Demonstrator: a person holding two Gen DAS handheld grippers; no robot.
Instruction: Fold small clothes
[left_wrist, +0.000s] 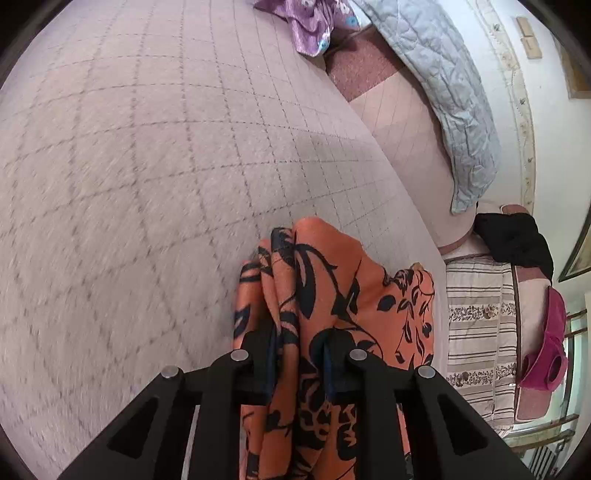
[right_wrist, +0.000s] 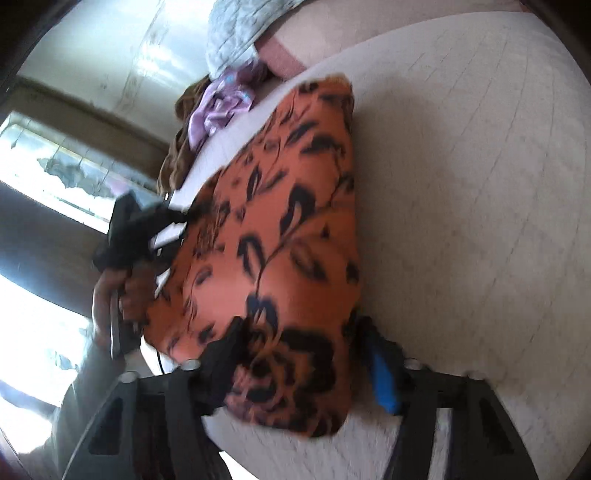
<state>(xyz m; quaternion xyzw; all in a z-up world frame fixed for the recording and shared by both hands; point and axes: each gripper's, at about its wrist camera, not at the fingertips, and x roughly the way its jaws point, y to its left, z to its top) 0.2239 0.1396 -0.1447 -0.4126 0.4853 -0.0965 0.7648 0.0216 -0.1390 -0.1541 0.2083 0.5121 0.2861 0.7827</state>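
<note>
Between the left gripper's (left_wrist: 299, 354) narrowly set jaws sits a bunched fold of the orange garment (left_wrist: 332, 295), pinched tight. Over on the right gripper (right_wrist: 295, 354), the jaws stand wider, cloth between them, though blur hides whether the pads press. Orange fabric with black leaf print hangs stretched from one gripper to the other, above the pale quilted bedspread (left_wrist: 147, 147).
</note>
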